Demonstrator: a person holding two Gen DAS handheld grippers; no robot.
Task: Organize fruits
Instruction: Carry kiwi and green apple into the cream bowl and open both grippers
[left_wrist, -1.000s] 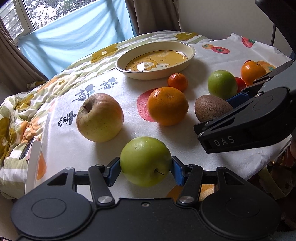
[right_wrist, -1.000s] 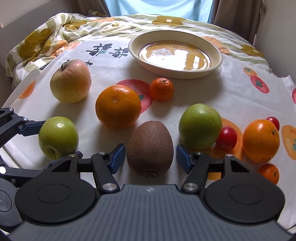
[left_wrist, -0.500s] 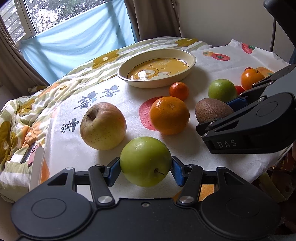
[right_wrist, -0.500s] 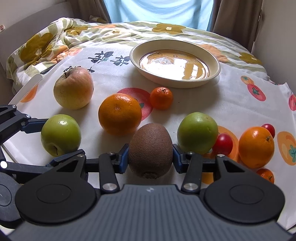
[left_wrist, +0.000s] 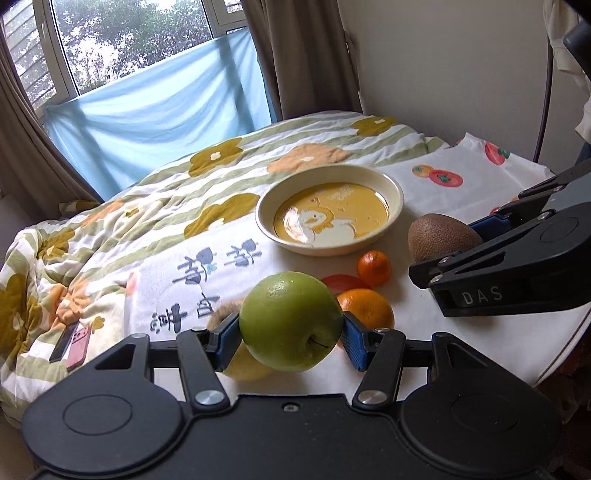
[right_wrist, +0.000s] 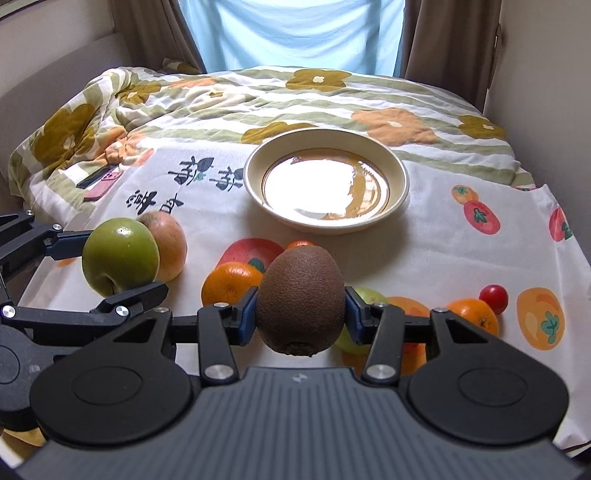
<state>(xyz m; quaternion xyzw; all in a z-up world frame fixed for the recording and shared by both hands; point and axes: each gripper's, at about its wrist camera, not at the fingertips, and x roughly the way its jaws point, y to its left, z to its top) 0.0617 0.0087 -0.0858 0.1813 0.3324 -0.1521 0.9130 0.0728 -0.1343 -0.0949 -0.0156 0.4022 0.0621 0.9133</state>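
Left gripper (left_wrist: 291, 334) clamped on green apple (left_wrist: 291, 320), pads at widest part; apple held clear of cloth (left_wrist: 480, 332). Right gripper (right_wrist: 300, 314) clamped on kiwi (right_wrist: 300, 300), also held off cloth. Bowl (left_wrist: 395, 192) ahead, empty, likely destination. Remaining fruit below: yellow apple (right_wrist: 168, 245), orange (right_wrist: 229, 286), mandarin (left_wrist: 373, 267), cherry tomato (right_wrist: 493, 294).

Step judged: carry to bowl. Grip best kept steady, fruit kept level. Grippers best kept apart over bowl; one fruit lowered near bowl floor, released gently, then other, so rolling is avoided.
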